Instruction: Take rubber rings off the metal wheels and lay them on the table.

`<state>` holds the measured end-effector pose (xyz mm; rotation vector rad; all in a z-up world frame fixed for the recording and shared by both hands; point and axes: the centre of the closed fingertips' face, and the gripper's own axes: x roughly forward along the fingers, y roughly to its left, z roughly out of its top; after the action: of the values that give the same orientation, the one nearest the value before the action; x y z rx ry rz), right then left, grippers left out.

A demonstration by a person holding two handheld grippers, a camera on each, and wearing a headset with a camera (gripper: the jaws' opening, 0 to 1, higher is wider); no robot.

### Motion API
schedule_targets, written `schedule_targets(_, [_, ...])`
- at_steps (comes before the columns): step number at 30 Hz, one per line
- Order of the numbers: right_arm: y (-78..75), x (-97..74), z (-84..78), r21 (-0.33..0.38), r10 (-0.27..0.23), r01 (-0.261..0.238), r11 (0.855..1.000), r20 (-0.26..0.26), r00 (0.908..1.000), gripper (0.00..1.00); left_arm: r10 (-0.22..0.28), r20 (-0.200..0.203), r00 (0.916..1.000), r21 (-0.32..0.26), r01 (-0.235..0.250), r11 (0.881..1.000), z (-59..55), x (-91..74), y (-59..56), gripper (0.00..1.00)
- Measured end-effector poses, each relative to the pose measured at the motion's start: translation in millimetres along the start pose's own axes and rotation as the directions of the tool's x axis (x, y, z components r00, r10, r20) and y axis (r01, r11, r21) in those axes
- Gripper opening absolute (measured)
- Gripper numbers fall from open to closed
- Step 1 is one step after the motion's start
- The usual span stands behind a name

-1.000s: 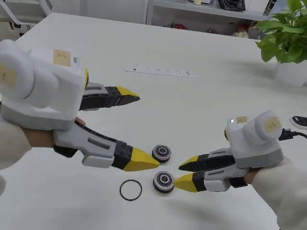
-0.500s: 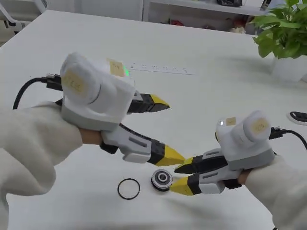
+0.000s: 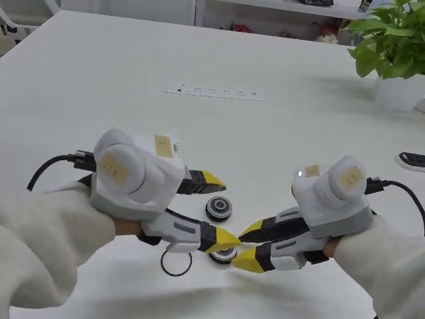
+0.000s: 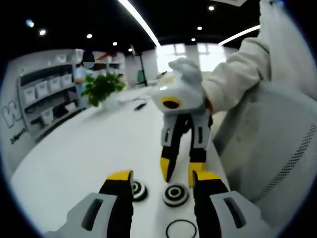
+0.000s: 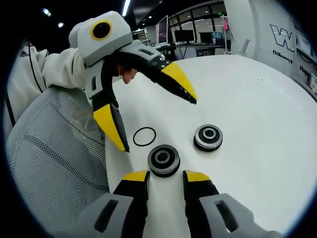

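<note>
Two metal wheels with black rubber rings lie on the white table [image 3: 119, 73]: a far wheel [image 3: 218, 208] [image 4: 139, 192] [image 5: 208, 137] and a near wheel [image 3: 224, 253] [image 4: 175, 195] [image 5: 163, 159]. A loose black ring [image 3: 176, 264] [image 4: 181, 229] [image 5: 144, 136] lies flat to the left of them. My left gripper [image 3: 220, 209] [image 4: 163, 177] [image 5: 153, 116] is wide open, one finger on each side of the wheels, its lower finger over the near wheel's edge. My right gripper [image 3: 244, 247] [image 5: 166, 177] [image 4: 181, 171] is open, its tips just short of the near wheel.
A white power strip [image 3: 216, 93] lies further back on the table. A potted plant [image 3: 392, 46] stands at the back right, with a black object [image 3: 412, 159] near the right edge. A grey mesh chair [image 5: 54, 144] sits just off the table's near edge.
My left gripper has come down and nearer, so its open fingers now bracket the wheels. The right gripper has edged left toward the near wheel. The wheels and loose ring have not moved.
</note>
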<state>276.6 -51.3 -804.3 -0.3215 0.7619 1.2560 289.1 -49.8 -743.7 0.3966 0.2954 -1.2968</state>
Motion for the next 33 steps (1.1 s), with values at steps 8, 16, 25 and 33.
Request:
schedule_targets(8, [2.2, 3.9, -2.5, -0.012, 0.009, -0.009, 1.000, -0.011, 0.9999, 0.22, -0.004, -0.029, 0.9996, -0.022, 0.004, 1.000, -18.4, 5.6, -2.8, 0.36])
schedule_targets(16, [2.5, 4.5, -2.4, -0.015, 0.009, -0.009, 1.000, -0.011, 0.9999, 0.20, -0.007, -0.050, 0.9987, -0.060, 0.004, 0.998, -32.3, 12.7, -5.4, 0.29])
schedule_targets(25, [1.5, 5.0, -2.2, -0.029, 0.001, -0.001, 1.000, -0.011, 0.9999, 0.19, -0.023, -0.073, 0.9971, -0.070, 0.018, 0.997, -40.2, 16.2, -11.0, 0.23])
schedule_targets(33, [1.6, 6.2, -3.2, -0.044, 0.002, -0.002, 0.999, -0.015, 0.9999, 0.15, -0.040, -0.068, 0.9969, -0.080, 0.034, 0.996, -40.3, 17.7, -16.1, 0.15])
